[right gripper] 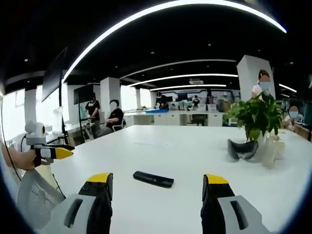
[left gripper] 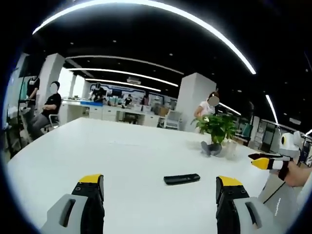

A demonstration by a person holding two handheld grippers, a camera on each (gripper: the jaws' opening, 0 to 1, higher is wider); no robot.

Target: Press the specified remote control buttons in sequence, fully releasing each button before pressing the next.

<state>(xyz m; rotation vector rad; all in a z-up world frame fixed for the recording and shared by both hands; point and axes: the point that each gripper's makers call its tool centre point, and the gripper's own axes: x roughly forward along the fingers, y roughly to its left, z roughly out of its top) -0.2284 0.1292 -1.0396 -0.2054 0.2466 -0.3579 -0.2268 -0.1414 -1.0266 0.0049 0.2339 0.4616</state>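
White table [left gripper: 122, 156]: a black remote [left gripper: 182, 179] lies near, a potted plant [left gripper: 218, 127] and a dark curved object [left gripper: 211, 148] stand farther right.

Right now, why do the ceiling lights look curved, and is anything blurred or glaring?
Left gripper view: fisheye bends the ceiling light strips into arcs; the remote on the white table is fairly sharp. Right gripper view: same curving; bright windows wash out on the left; the plant and the people behind look soft.
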